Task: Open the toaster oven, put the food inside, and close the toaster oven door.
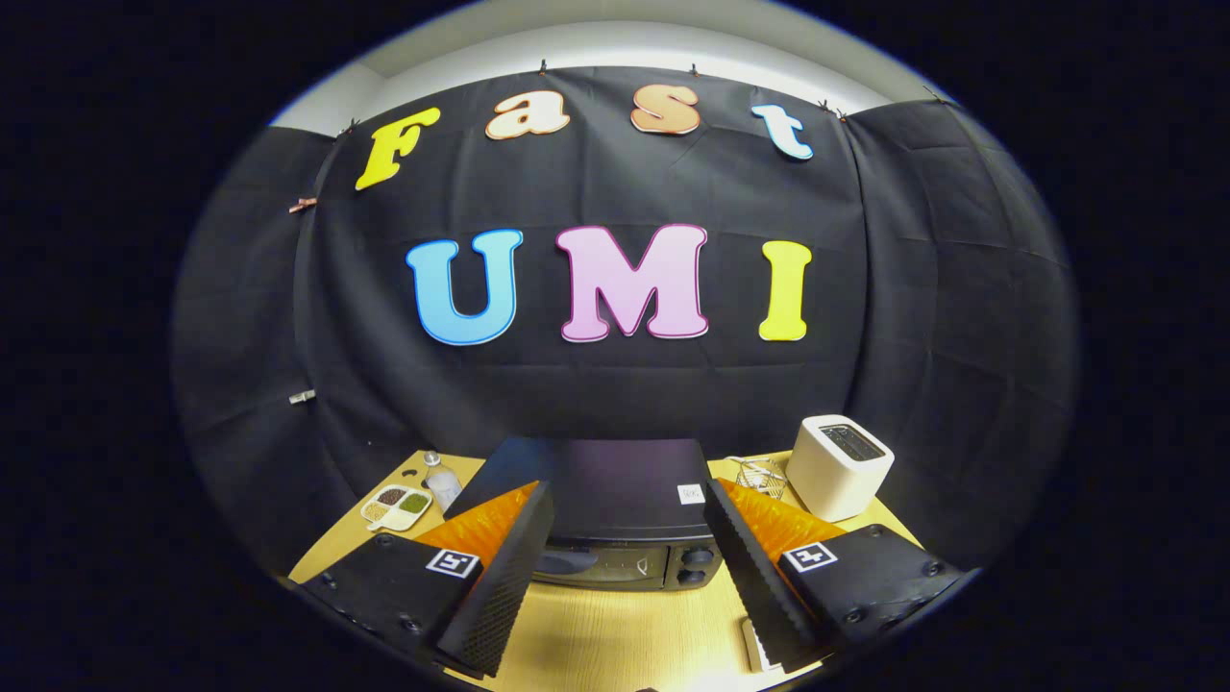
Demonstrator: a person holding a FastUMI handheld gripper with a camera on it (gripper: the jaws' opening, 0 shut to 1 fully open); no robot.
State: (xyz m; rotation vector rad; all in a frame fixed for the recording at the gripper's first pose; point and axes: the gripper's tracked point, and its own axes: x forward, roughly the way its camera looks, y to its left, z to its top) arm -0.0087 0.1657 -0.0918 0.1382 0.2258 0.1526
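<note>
A black toaster oven (615, 500) stands on the wooden table (615, 625), just ahead of my fingers, seen from above and in front. Its door looks closed, with two knobs (699, 565) at the right of its front. My gripper (625, 577) is open wide above the table, and nothing is between the fingers. The left finger (500, 586) and the right finger (759, 586) frame the oven's front. I cannot tell which item is the food.
A white pop-up toaster (839, 465) stands right of the oven, with a small wire rack (759, 474) beside it. Left of the oven lie a divided white dish (395, 506) with several dark fillings and a small clear bottle (441, 479). A white object (756, 646) lies under the right finger.
</note>
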